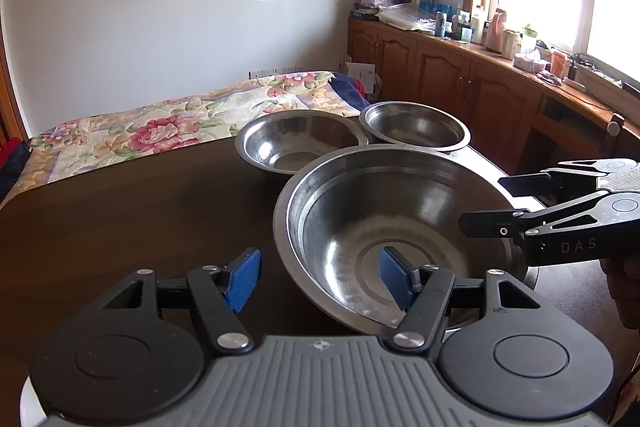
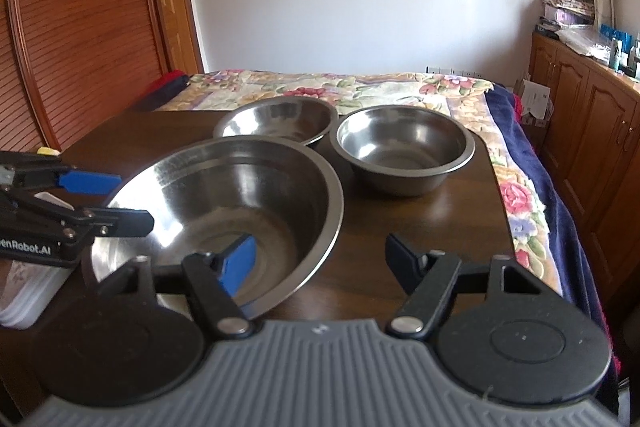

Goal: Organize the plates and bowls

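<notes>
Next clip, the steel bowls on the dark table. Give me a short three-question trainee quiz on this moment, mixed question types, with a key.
1. True or false: the large bowl is stacked inside another bowl.
2. How many steel bowls stand on the table?
A. two
B. three
C. four
3. Fill in: both the left gripper and the right gripper have their jaws ____.

Key
1. False. It is not nested in either; the flared bowl and the small bowl sit behind it, and its rim hides part of theirs in the left wrist view.
2. B
3. Open. Each straddles the large bowl's near rim, one finger inside and one outside, gripping nothing.
</notes>
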{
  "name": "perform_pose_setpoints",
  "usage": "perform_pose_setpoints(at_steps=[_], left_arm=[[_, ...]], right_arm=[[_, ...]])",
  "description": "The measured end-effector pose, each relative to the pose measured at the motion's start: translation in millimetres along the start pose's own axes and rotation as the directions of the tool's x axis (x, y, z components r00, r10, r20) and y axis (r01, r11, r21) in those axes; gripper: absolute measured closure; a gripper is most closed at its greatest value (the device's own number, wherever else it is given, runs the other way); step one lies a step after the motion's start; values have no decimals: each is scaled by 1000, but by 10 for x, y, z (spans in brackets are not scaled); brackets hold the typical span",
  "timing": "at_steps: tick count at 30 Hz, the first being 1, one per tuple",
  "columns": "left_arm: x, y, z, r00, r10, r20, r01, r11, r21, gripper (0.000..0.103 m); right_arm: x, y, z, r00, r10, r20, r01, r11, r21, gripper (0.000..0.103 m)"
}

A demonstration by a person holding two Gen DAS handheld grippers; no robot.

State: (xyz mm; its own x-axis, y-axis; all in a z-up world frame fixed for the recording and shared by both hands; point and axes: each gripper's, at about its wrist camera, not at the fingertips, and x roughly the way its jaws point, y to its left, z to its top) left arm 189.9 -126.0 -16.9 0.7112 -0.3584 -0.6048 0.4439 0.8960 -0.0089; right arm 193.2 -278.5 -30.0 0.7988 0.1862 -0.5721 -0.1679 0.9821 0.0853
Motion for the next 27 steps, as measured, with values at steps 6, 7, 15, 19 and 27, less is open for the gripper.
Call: perform_pose_setpoints(at_steps=[6,7,15,19,27], left_arm=[[38,18,2,1000,-11,-10,11,1000,-4,13],[44,21,0,1000,-12,-13,12,1000,-5,13],[78,45,-9,999,-27,-31,26,1000,-16,26],[84,42,-23,999,-35,-35,34,999,-22,32],[53,32,-34,998,-52,-33,51,998,-32,42]], right_arm=[[34,10,-14,1000,11,-14,-11,1000,11,36],[36,12,-16,1000,13,-15,-12,1000,14,38],[62,16,-36,999,23,-29,-22,999,34,49],[56,14,-43,999,22,-29,-21,999,40,53],[15,6,-64,999,45,-8,-44,997,70,74]])
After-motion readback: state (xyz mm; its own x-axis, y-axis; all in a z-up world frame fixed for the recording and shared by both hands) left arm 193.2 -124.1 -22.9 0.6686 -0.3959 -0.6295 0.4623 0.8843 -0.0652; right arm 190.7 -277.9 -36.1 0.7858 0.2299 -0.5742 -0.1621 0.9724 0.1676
